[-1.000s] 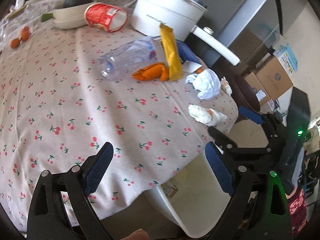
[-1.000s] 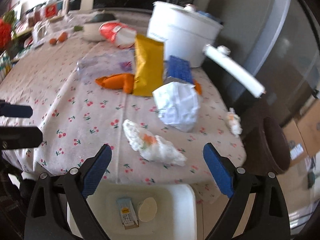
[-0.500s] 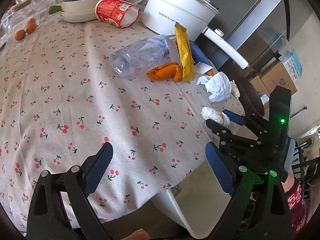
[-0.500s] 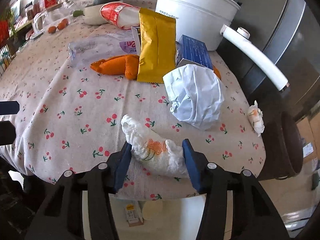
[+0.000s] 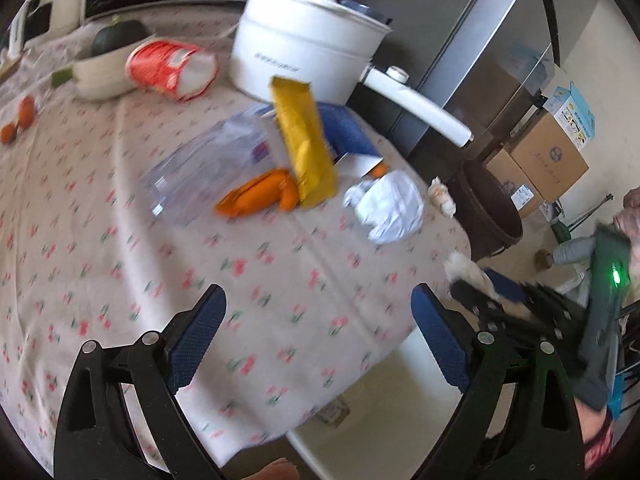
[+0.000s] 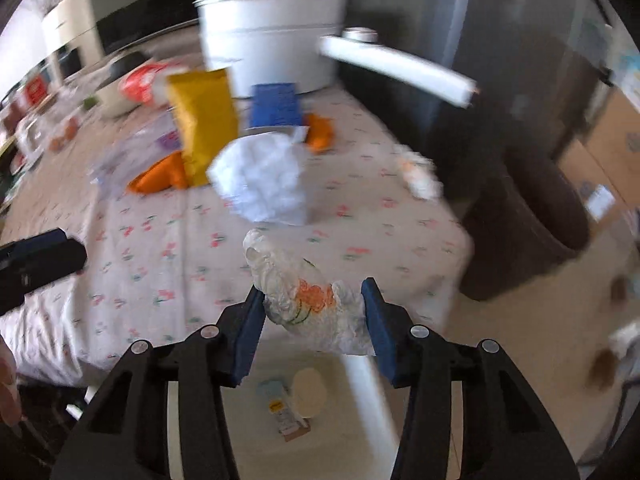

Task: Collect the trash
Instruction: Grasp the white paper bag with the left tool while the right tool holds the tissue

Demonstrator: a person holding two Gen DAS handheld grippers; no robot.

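- A line of small dark lettering runs along the side of the white electric pot, too blurred to read; the red-and-white paper cup lying on its side carries print that is likewise illegible.
- The right gripper is clamped on a crumpled white tissue wad with an orange flower print, its blue pads pressing both sides (the wad sits at the table's near edge, above the white plastic bin).
- In that bin lie a small carton and a pale round lid.
- The left gripper is spread wide and holds nothing, hovering over the cherry-print tablecloth.
- On the cloth lie a yellow foil packet, an orange wrapper and a crumpled white paper ball.
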